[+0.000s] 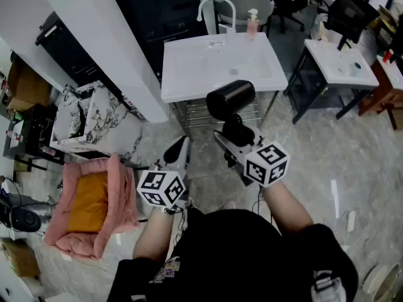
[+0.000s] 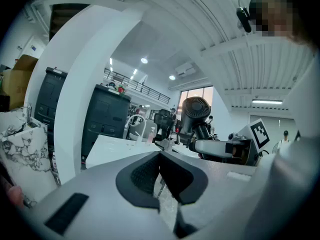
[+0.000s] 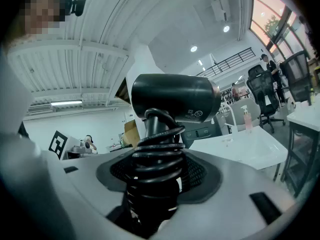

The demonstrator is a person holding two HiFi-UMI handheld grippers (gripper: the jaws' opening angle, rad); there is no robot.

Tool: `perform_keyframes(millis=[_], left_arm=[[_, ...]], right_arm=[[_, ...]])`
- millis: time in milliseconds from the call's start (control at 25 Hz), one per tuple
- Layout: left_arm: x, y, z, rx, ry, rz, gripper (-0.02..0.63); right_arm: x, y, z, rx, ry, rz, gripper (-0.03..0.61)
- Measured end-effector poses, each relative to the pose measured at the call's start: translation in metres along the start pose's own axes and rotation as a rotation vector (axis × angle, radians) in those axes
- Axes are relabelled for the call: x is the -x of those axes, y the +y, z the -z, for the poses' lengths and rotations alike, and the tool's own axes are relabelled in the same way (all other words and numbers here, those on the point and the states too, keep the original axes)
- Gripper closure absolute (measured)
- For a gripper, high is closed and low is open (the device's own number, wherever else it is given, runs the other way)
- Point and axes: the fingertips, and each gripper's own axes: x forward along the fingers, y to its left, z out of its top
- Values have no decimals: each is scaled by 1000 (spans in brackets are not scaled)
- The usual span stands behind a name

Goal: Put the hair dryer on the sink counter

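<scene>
Jaws of the right tool [image 1: 234,134] [image 3: 155,181] are clenched on the handle of the dryer [image 1: 231,97] [image 3: 175,96], over the cord [image 3: 156,156] that is wound round that handle in tight coils. The dryer stands upright in the grip. Its barrel sits above the pads with its long axis crosswise to the tool, and its grilled rear end is turned toward the left tool [image 1: 179,151] [image 2: 161,156]. That tool hangs just beside and lower, tips together with nothing between them.

The dryer is in the air, not yet on anything. The sink surface [image 1: 182,74] lies straight ahead of the right tool, past the barrel. In the head view the barrel overlaps its near edge, though I judge it to be short of it and higher. The right hand is the nearer one and already has the load, so the move looks like a carry forward and then down.

The basin hollow takes up the middle of the surface, so the flat ledges at the sides look the safer landing. The faucet [image 1: 217,5] and a soap bottle [image 1: 253,22] stand at the far edge, well apart from the dryer. Nothing that I can see stands in the path.

A white pillar [image 1: 107,36] rises at left and a pink bed [image 1: 94,212] lies on the floor. A second sink [image 1: 343,61] stands off to the right.
</scene>
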Motion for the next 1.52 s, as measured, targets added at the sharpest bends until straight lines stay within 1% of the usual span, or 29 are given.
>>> perform_keyframes(millis=[360, 600, 800, 960, 1200, 1400, 1520], left_arm=[[0, -1, -1, -7, 2, 3, 611], [-4, -14, -5, -22, -8, -5, 611], [-7, -10, -3, -25, -6, -5, 611], [-16, -7, -4, -12, -1, -6, 611], [-34, 23, -7, 13, 7, 4, 611], [-53, 64, -15, 30, 18, 37, 611], [-63, 97, -25, 38, 28, 64, 611]], right_arm=[[2, -3, -1, -20, 3, 15, 342], [12, -10, -3, -16, 17, 5, 342], [7, -12, 2, -16, 30, 5, 342], [3, -20, 1, -26, 39, 8, 342], [-27, -33, 1, -37, 55, 24, 342], [-71, -43, 1, -47, 66, 56, 342], [-107, -46, -2, -58, 72, 84, 342]])
